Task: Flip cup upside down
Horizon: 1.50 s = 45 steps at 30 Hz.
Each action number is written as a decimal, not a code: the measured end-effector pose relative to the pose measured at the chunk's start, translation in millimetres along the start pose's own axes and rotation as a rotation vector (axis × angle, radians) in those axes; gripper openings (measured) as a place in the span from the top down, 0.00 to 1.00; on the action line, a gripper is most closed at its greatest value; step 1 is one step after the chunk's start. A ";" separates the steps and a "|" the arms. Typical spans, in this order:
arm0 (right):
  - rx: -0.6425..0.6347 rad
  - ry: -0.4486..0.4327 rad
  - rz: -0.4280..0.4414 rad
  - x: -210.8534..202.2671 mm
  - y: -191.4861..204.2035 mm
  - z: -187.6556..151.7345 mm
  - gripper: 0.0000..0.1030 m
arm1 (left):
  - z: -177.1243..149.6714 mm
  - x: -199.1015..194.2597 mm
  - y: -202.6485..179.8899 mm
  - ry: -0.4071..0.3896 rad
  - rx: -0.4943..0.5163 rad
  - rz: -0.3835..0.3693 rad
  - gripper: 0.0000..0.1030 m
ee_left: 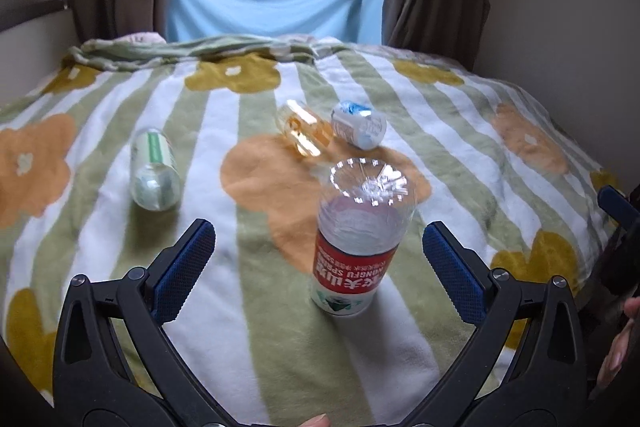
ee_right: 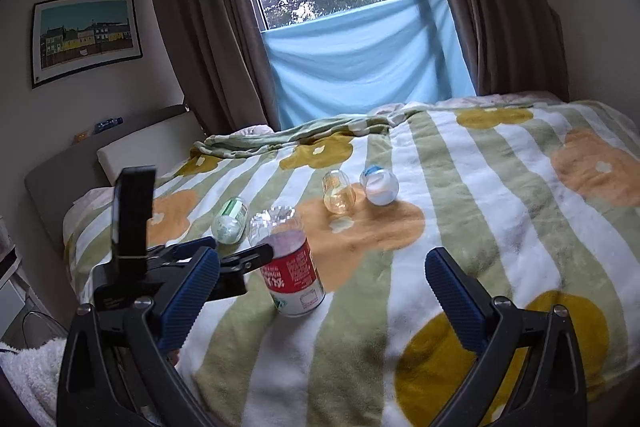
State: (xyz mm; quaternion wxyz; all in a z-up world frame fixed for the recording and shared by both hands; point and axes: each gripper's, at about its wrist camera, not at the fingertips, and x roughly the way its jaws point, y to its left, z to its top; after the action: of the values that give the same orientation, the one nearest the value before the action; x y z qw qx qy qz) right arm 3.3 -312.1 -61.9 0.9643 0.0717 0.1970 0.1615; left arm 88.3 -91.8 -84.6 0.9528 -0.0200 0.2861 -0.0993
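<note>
A clear plastic cup with a red label (ee_left: 354, 255) stands on the striped flower blanket (ee_left: 224, 307) with its base up and its print inverted. My left gripper (ee_left: 318, 233) is open, and the cup sits between and just ahead of its blue pads without touching them. In the right wrist view the same cup (ee_right: 294, 275) stands left of centre, with the left gripper (ee_right: 232, 251) close on its left. My right gripper (ee_right: 323, 254) is open and holds nothing, and the cup is ahead of its left finger.
Three more cups lie on their sides farther up the bed: a green-labelled one (ee_left: 154, 169), an amber one (ee_left: 304, 131) and a blue-and-white one (ee_left: 360, 125). A headboard (ee_right: 80, 155) is on the left, curtains and a window behind. A hand (ee_left: 624, 339) shows at the right edge.
</note>
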 end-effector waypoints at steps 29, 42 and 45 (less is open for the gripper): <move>-0.148 -0.208 -0.260 -12.2 62.4 47.3 0.00 | 21.9 -138.0 57.1 -0.297 -0.006 0.156 0.00; -0.166 -0.170 -0.243 -7.0 67.2 43.7 0.00 | 22.2 -138.3 57.7 -0.307 0.006 0.157 0.00; -0.167 -0.169 -0.243 -7.3 66.9 43.2 0.00 | 22.2 -138.3 58.0 -0.307 0.009 0.157 0.00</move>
State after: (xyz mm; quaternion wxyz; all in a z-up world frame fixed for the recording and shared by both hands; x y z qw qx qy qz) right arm -4.6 -255.1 -6.3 0.9925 -0.0197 0.1083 0.0531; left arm -2.2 -7.7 3.3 0.9902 -0.0083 0.1375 -0.0214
